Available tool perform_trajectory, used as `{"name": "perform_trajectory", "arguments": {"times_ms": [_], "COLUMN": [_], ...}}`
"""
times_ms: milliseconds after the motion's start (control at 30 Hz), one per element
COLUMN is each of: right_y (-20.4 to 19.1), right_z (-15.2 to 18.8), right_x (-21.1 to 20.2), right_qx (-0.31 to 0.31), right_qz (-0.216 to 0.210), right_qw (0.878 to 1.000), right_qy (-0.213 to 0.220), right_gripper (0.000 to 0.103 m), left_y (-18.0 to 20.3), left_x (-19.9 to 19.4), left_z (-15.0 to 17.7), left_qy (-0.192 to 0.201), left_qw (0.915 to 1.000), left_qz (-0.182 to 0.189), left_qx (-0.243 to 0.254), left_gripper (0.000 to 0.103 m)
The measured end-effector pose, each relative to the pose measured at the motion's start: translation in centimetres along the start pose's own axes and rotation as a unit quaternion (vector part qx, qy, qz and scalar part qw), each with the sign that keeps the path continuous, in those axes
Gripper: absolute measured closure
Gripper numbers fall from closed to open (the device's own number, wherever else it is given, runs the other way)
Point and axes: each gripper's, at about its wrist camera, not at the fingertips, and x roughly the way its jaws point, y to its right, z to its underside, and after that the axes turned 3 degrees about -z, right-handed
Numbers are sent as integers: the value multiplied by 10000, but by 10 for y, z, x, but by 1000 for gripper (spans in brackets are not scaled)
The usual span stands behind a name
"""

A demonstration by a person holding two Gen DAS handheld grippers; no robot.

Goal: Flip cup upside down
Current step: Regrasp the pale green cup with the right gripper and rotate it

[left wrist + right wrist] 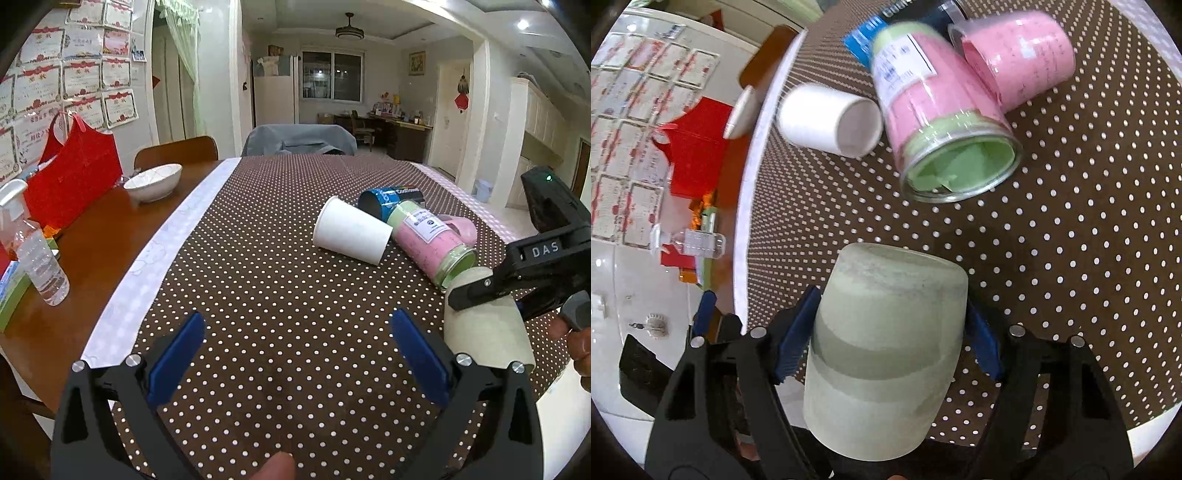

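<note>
The frosted green cup (886, 354) is clamped between the right gripper (890, 336) fingers at lower centre, closed end forward. Rotation should be completed until the rim faces the dotted surface (1071, 240), then lowered squarely. The left gripper (295, 354) fingers are spread, empty.

Pale green cup (886, 354), white paper cup (351, 230), brown white-dotted tablecloth (277, 277), blue-padded tongs (295, 354)

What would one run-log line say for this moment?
right gripper: shut on pale green cup, base away | left gripper: open | white paper cup: lying sideways
</note>
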Motion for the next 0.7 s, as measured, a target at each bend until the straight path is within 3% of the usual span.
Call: {"name": "perform_trajectory", "arguments": {"times_ms": [200, 333, 533, 700], "right_y": [-16, -25, -30, -36], "right_z": [10, 24, 47, 59], "right_x": [-30, -43, -48, -37], "right_qx": [-578, -1060, -1842, -2263], "right_qz": [2, 324, 1058, 1360], "right_qw": [9946, 9815, 9398, 9101], "right_qy": [859, 1562, 2675, 3194], "right_gripper": [30, 29, 29, 29], "left_y": [3, 5, 1, 1], "left_x": [-15, -29, -41, -46], "left_z": [0, 0, 5, 6], "left_qy": [79, 197, 273, 291], "left_qw": [9999, 9996, 9987, 9981], "left_qz": [-111, -169, -342, -419], "left_qx": [-18, -66, -265, -354], "left_gripper": [4, 4, 4, 4]}}
